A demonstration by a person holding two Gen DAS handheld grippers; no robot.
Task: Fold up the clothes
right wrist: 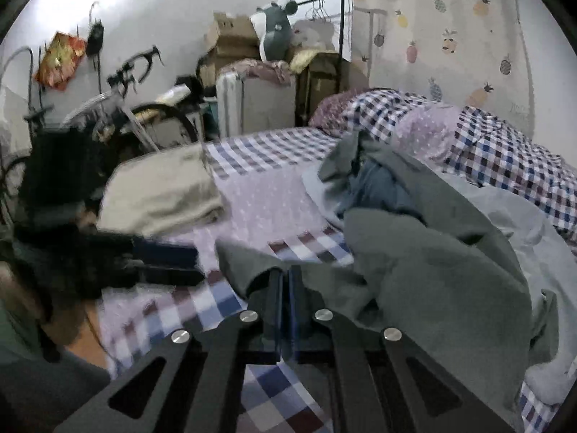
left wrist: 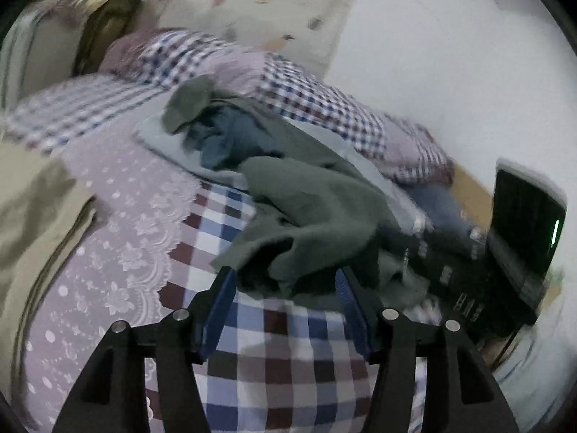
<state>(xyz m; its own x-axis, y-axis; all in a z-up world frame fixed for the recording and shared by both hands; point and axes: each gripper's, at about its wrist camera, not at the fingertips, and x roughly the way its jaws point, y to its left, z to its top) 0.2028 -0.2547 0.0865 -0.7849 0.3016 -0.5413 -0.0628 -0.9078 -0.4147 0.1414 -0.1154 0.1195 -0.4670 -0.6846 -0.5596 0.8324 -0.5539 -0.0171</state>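
A crumpled grey-green garment lies on the bed over a blue garment and a pale blue-grey one. My right gripper is shut on the grey-green garment's near edge, and cloth drapes over both fingers. My left gripper is open just above the checked sheet. Its blue pads stand wide apart on either side of the hem of the grey-green garment. In the right wrist view the left gripper comes in from the left, a short way from the held corner.
A folded beige garment lies on the lilac lace cover to the left. A bunched checked quilt runs along the wall side. Beyond the bed stand a suitcase, cardboard boxes and a bicycle.
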